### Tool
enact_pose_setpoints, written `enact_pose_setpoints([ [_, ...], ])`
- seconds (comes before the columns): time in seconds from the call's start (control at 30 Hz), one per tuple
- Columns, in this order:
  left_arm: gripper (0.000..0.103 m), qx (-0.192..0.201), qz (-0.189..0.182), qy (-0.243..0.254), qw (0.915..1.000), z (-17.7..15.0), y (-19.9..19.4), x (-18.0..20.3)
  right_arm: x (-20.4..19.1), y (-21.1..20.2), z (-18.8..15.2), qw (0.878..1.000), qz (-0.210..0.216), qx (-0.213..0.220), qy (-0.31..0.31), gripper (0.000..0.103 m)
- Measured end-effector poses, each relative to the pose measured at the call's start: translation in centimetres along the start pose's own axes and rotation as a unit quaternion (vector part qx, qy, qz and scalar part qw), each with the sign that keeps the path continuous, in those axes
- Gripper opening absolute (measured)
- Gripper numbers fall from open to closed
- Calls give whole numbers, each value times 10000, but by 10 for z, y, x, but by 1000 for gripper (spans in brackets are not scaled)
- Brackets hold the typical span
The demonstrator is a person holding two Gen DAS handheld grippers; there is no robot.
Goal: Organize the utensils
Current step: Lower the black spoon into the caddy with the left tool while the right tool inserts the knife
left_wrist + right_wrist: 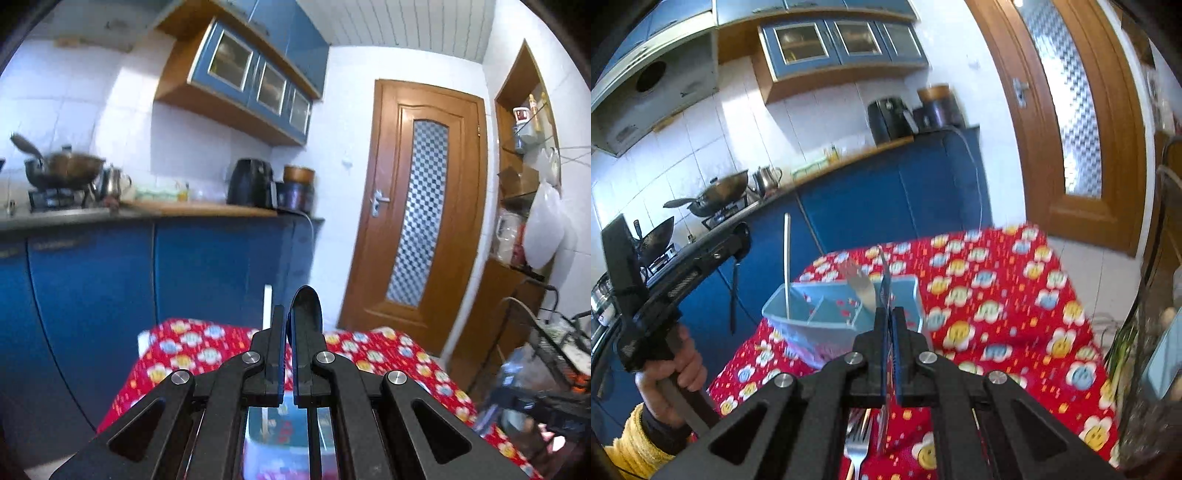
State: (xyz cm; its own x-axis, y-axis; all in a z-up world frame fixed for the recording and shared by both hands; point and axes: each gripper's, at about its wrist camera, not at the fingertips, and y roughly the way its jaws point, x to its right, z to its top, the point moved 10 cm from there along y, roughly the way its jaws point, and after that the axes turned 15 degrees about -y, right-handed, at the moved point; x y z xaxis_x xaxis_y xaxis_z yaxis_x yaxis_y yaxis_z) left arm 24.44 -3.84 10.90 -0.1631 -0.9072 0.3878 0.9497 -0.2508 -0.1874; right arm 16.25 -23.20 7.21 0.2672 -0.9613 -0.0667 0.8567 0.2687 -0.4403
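My left gripper (289, 325) is shut on a black spoon (306, 306), bowl up, held above the light blue utensil organizer (269, 435). In the right wrist view the left gripper (740, 240) hangs left of the organizer (827, 317), the spoon handle (733, 291) pointing down. My right gripper (888, 317) is shut on a metal knife (862, 284), its blade over the organizer's right compartment. A white chopstick (786, 266) stands in the organizer's left compartment. A metal fork (858, 443) lies on the red cloth under my right gripper.
The table (997, 295) has a red flower-print cloth. Blue cabinets and a counter with woks (720, 192), a kettle and an air fryer (886, 118) stand behind. A wooden door (413, 206) is on the right. A wire rack (554, 350) stands at the table's right.
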Motion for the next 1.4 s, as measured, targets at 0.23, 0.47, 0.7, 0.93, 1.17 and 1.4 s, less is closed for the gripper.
enact_pose_setpoints([
  [0.23,2,303,267,85,9991,-5,27,3,8,-11,31,9992,-134,352,-143,3],
  [0.47,2,339,511,83,9981,-26,45,-8,21,-12,77,9965,-356,713,-268,4],
  [0.7,2,330,556,24,9979,-38,51,-15,14,20,86,9947,-527,546,-692,4],
  [0.93,2,212,693,79,9973,-55,54,-18,14,67,51,9980,-330,-66,-526,4],
  [1.17,8,-217,619,-1,9978,-68,59,-20,2,86,27,9978,-120,-374,-537,4],
  [1.4,31,-604,311,124,9976,-67,49,-6,2,88,25,9990,121,-339,-254,8],
])
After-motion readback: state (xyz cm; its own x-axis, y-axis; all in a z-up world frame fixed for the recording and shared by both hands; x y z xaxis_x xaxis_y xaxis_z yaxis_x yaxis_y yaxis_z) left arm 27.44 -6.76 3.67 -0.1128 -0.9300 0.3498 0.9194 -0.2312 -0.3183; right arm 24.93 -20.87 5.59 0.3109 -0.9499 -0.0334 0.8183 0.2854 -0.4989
